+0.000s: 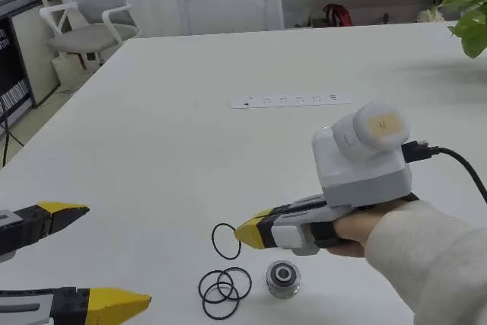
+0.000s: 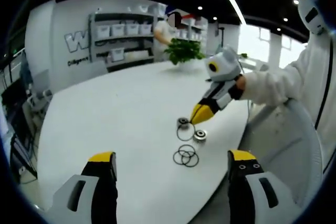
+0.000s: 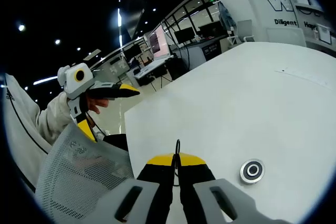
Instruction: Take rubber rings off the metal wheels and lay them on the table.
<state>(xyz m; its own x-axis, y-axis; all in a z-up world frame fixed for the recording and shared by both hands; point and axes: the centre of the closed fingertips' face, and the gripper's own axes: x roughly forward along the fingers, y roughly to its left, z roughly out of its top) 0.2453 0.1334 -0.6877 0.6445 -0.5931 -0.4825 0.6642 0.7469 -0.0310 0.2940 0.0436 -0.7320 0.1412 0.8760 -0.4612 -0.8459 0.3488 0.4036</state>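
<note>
At a white table (image 1: 190,150), our right gripper (image 1: 245,232) has its jaws clamped together on a thin black ring (image 1: 224,241), which hangs from the yellow tips just beside the metal wheel (image 1: 283,278). Three more rings (image 1: 224,291) lie overlapping on the tabletop close by. Our left gripper (image 1: 106,256) sits well off to the side, jaws wide apart and holding nothing. We judge the step in hand to be laying this ring down. To do it well, we would lower the tips until the ring rests flat on bare tabletop near the pile and clear of the wheel. Only then would we part the jaws, slowly, since so light a loop may cling to a pad or roll away on its edge. Whether the ring already touches the table, we cannot tell.
</note>
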